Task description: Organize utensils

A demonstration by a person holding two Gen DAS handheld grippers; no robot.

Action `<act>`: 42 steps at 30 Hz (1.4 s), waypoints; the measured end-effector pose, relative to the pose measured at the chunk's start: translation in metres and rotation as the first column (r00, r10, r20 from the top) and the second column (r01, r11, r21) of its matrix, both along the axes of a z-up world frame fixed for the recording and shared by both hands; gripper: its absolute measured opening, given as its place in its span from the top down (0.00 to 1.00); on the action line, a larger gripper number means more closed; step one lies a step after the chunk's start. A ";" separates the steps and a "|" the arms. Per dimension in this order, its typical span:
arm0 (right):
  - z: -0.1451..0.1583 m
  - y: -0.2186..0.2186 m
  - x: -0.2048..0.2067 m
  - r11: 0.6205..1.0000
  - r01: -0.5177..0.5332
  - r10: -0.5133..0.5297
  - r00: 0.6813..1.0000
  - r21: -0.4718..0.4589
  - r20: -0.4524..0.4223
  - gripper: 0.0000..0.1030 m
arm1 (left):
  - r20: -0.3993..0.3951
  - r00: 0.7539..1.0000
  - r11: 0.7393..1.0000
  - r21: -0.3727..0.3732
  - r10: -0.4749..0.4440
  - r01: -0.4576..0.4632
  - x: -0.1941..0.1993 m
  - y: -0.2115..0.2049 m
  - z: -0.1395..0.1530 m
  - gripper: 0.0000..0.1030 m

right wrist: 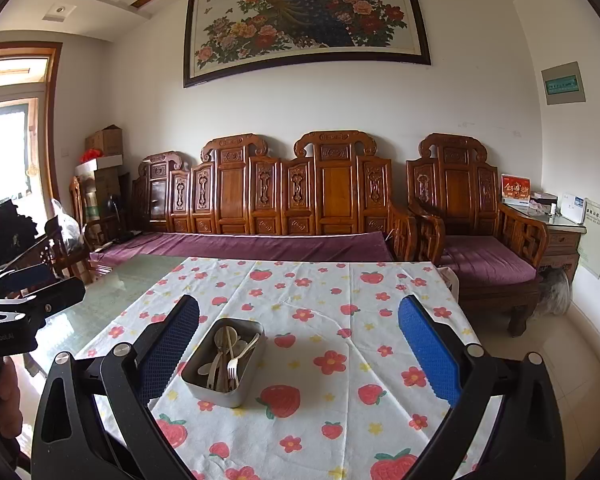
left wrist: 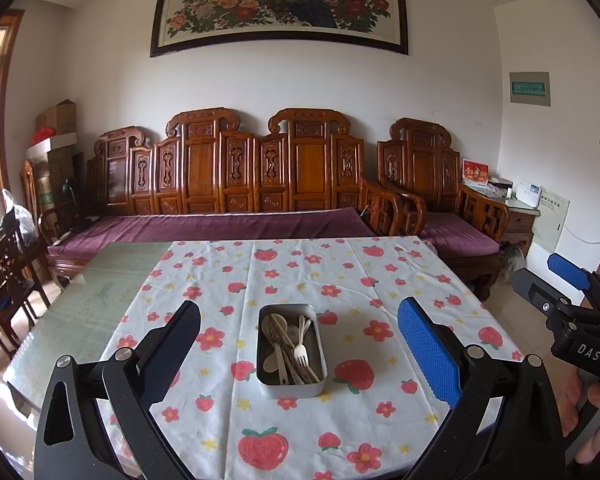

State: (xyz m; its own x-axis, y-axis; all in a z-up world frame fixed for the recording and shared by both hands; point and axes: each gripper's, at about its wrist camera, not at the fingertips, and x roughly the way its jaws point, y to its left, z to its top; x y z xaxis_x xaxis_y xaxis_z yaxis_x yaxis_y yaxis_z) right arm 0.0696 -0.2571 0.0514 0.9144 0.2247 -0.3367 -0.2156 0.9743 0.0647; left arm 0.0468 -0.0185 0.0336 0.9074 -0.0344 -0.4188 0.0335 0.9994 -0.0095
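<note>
Utensils (left wrist: 290,346) heaped in metal tin (left wrist: 291,387) (both grippers spread, empty)

Glass-topped table (left wrist: 80,304), strawberry cloth (left wrist: 300,420), perhaps metal tray (left wrist: 290,388).

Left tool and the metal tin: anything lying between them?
Nothing; in the left wrist view only bare tablecloth lies between the open left tool and the metal tin.

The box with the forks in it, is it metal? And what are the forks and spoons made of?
The box looks like metal: dull grey, thin walls, rounded corners, a soft sheen. The forks and spoons look like pale cream plastic or maybe wood fibre: matte, with no shine. I can't tell which.
</note>
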 end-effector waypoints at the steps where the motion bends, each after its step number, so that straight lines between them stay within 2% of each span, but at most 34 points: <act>1: -0.001 0.000 0.000 1.000 0.000 0.000 1.000 0.001 -0.002 0.03 | -0.001 1.000 1.000 0.000 0.000 0.000 0.001 0.000 0.000 0.07; 42: 0.001 -0.001 0.001 1.000 -0.001 0.001 1.000 0.001 -0.003 0.03 | 0.012 1.000 1.000 -0.012 -0.016 0.016 -0.005 -0.006 -0.001 0.07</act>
State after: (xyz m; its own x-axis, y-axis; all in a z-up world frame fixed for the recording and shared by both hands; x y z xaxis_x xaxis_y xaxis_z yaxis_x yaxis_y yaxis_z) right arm 0.0710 -0.2579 0.0526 0.9134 0.2256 -0.3389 -0.2160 0.9741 0.0662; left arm 0.0421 -0.0241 0.0324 0.9115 -0.0539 -0.4076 0.0497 0.9985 -0.0208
